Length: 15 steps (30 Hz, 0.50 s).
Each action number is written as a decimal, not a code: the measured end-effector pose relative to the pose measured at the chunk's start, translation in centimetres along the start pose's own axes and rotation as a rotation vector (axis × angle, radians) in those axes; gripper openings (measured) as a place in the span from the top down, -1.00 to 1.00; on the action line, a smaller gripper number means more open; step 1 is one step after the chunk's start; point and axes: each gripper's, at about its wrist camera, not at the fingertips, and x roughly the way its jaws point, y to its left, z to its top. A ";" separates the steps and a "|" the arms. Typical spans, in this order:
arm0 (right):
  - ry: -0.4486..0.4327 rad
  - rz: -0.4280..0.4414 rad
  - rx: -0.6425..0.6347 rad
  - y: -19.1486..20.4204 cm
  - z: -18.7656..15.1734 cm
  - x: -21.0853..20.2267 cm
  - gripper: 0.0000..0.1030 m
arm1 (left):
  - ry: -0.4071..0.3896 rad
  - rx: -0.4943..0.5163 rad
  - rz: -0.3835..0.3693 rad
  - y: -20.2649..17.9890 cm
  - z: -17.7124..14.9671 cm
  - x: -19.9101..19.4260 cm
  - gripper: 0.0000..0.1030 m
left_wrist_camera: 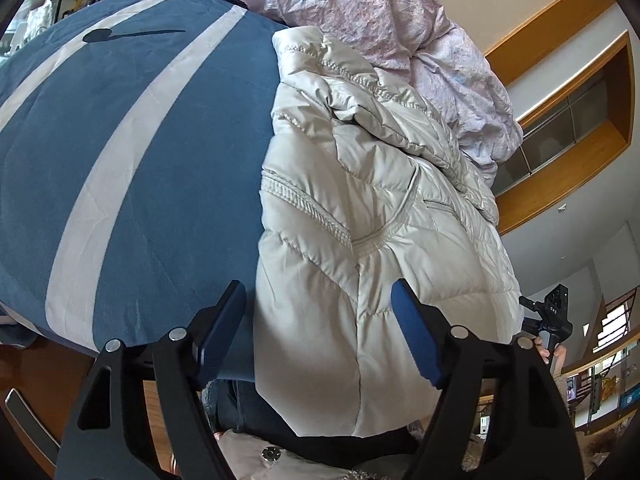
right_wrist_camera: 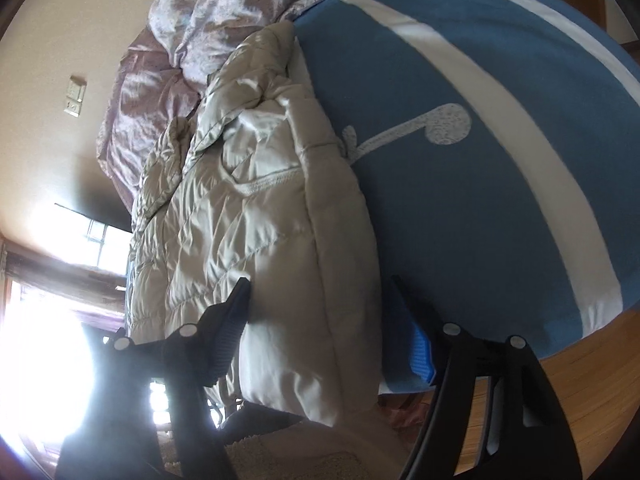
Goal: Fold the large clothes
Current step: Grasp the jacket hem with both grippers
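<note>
- Both grippers hang over the near edge of the bed: the left gripper [left_wrist_camera: 318,320] with its fingers spread apart and holding nothing, the right gripper [right_wrist_camera: 320,312] likewise wide apart, each straddling the hem end of the puffer jacket [left_wrist_camera: 360,208].
- That cream jacket lies lengthwise on the blue bedspread [left_wrist_camera: 140,160], its hem spilling over the bed edge toward the person, probably so the hem can be pinched from below.
- One long side presses against the crumpled pink duvet [left_wrist_camera: 380,20], leaving little room there.
- Wide bare bedspread on the other side gives space to fold across.
</note>
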 end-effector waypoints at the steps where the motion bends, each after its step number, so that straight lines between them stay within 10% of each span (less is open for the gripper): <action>1: 0.012 0.010 -0.011 0.2 -0.1 0.1 -0.36 | 0.009 0.005 -0.014 -0.1 -0.3 0.1 -0.48; 15: 0.114 0.141 -0.124 2.0 -2.9 1.4 -0.15 | 0.012 -0.075 -0.163 -0.5 -4.0 -0.4 -0.24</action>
